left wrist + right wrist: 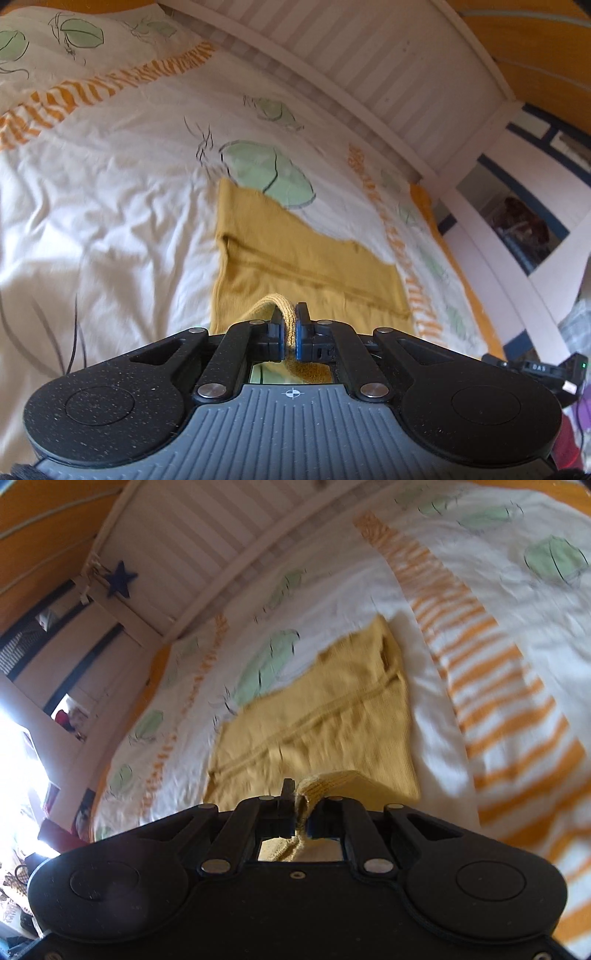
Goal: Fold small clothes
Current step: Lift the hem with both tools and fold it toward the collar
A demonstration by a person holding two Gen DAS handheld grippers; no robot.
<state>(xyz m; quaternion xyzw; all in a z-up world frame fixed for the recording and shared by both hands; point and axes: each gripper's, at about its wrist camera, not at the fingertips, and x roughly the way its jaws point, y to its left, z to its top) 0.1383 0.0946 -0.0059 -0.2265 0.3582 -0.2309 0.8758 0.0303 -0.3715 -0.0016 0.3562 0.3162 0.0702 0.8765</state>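
Left wrist view: the left tongs [290, 325] are clamped on a ribbed hem of one mustard garment [295, 258], a fold of cloth standing up between the two blue-padded fingers [279, 332]. The rest of the garment lies flat on the bed [92, 203], stretching away from the tongs. Its far edge is stepped, higher on the left and lower on the right, and a seam runs across it. To the left of the garment lies a broad stretch of bare, creased white bedcover; to the right there is only a narrow strip before the bed's orange-trimmed edge. A white slatted bed rail [351, 48] borders the far side. At the right edge a black device [535, 367] with a small green light shows; what it is cannot be told.

Right wrist view: the right tongs [301, 808] are closed on another bunched part of the same garment [325, 716], the cloth draping over the right finger so that it is largely hidden. This view shows what the other does not: one dark blue star [120, 578] on the rail's corner post, and wide orange stripes [498, 686] on the cover to the right of the garment, with white cover between. The picture is blurred. Strong light washes out the left edge.

Count: one garment, two tongs, both gripping it.
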